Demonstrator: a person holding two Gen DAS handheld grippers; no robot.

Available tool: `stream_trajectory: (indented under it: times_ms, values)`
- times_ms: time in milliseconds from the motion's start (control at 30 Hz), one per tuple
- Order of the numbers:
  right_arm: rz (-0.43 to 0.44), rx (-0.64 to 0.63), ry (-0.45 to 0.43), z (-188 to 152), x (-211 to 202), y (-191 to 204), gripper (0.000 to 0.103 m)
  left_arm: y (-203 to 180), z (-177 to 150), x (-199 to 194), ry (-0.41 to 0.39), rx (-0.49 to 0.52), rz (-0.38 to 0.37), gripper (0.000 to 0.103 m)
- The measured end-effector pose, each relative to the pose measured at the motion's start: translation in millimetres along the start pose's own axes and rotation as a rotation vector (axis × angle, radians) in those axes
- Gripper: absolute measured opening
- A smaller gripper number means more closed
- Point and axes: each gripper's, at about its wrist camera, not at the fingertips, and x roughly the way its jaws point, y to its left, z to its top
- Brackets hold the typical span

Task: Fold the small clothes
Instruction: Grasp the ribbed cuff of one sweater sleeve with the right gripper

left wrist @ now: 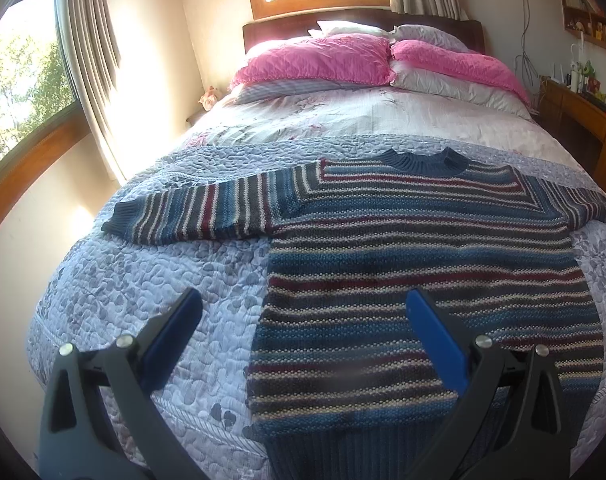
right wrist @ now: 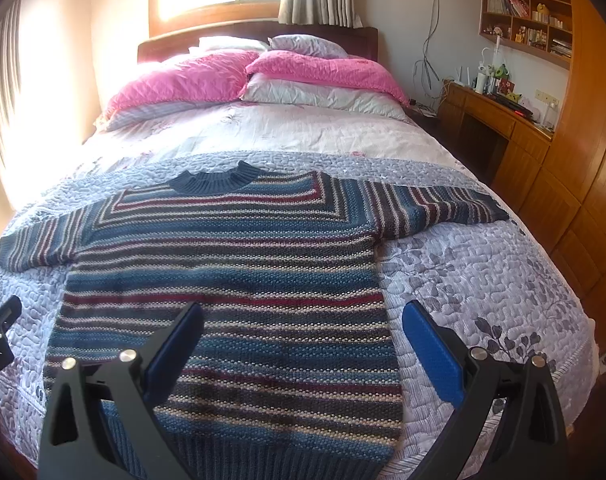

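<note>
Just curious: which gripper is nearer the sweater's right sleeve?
Right. The right gripper hovers over the hem on that sleeve's side; the left gripper is toward the opposite edge.

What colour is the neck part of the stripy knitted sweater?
The ribbed collar of the striped knit sweater is plain dark blue, clearest in the right wrist view.

Blue, maroon and cream striped sweater [left wrist: 423, 248] (navy collar) on lilac leaf-patterned quilt [left wrist: 151, 280]

I see the bed [left wrist: 151, 280], covered by a lilac quilt [right wrist: 463, 264] on the side nearer me. A striped sweater [right wrist: 231, 280] lies flat on the quilt, sleeves spread, collar toward the headboard [right wrist: 163, 46]. Pink pillows [left wrist: 315, 58] lie against the headboard, beyond a floral sheet [right wrist: 283, 128].
</note>
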Motion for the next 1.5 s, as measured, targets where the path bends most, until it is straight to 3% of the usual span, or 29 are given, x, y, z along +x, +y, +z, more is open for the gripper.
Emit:
stream_trajectory:
  times_ms: [333,500,600,633,733,833,967,1133,1333,1500]
  values:
    - [-0.002,0.001,0.006,0.1,8.6,2.5,0.1,-0.4,0.6,7.5,0.013,0.0,0.004,0.101]
    - [0.036,0.039,-0.045,-3.1,32.3,-12.0,0.1,-6.6,2.7,27.5,0.034,-0.009,0.0,0.101]
    - [0.083,0.009,0.09,4.6,72.9,-32.8,0.1,-21.5,13.7,50.3,0.06,-0.025,-0.018,0.101]
    - [0.098,0.004,0.13,9.4,86.2,-43.0,0.099,-29.1,20.2,58.6,0.064,-0.03,-0.021,0.101]
    - [0.015,0.07,0.19,32.3,124.6,-92.5,0.1,-56.3,44.1,79.0,0.068,-0.058,-0.032,0.101]
    - [-0.013,0.149,0.234,61.2,165.5,-156.7,0.1,-92.0,70.8,96.2,0.067,-0.088,-0.047,0.101]
    - [-0.094,0.204,0.274,99.6,215.9,-244.0,0.1,-151.3,101.7,116.7,0.08,-0.056,-0.074,0.101]
    - [-0.078,0.267,0.343,131.2,271.5,-336.0,0.1,-223.3,131.3,139.6,0.07,-0.022,-0.088,0.101]
    - [-0.102,0.312,0.436,139.5,326.5,-404.8,0.099,-282.6,144.6,170.5,0.107,-0.024,-0.096,0.101]
    - [-0.101,0.375,0.448,131.0,351.9,-433.2,0.099,-295.4,142.7,186.8,0.132,-0.049,-0.111,0.101]
